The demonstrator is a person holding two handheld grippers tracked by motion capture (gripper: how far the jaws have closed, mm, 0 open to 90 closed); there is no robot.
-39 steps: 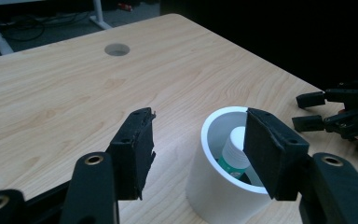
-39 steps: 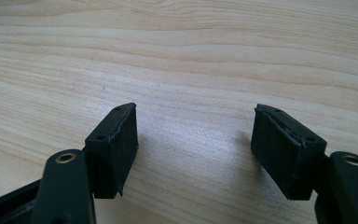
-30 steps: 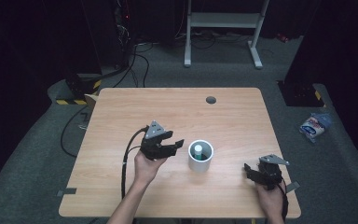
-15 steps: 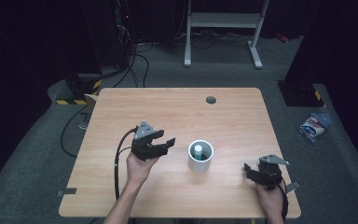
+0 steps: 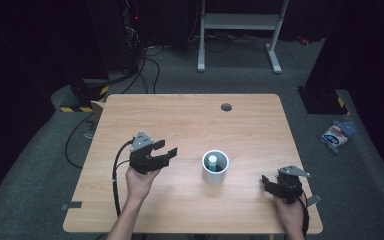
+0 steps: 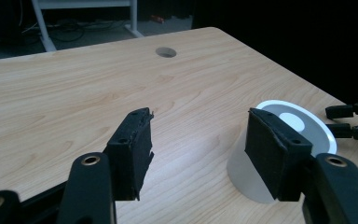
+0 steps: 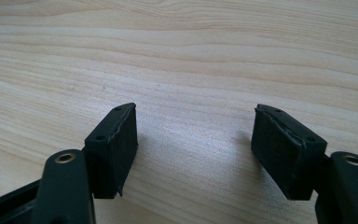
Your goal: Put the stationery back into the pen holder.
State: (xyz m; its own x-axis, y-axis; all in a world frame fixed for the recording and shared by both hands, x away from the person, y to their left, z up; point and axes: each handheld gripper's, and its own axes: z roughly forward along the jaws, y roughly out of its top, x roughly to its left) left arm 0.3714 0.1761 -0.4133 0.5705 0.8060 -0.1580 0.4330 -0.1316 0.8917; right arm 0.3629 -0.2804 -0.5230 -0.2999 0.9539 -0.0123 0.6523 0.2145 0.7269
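- White cup stands upright near the middle of the wooden surface, between our two hands, with a small white-capped object with a teal ring standing inside it; we cannot tell what that object is.
- Our left gripper hovers just left of the cup with its jaws spread and nothing between them. In the left gripper view the cup sits partly behind the right-hand pad, off the centre line of the gap.
- Our right gripper rests low at the near right part of the surface, well apart from the cup, jaws released over bare wood.
- Main risk, as we judge it: if the left gripper goes in from this offset, one pad could strike the cup's wall rather than pass beside it, and a light cup may slide or tip, spilling the object inside.
- A second risk is the jaw spread: it looks close to the cup's width, so a pad could catch the rim.
- The left gripper's cable loops across the surface toward the near edge and could drag on a longer reach.
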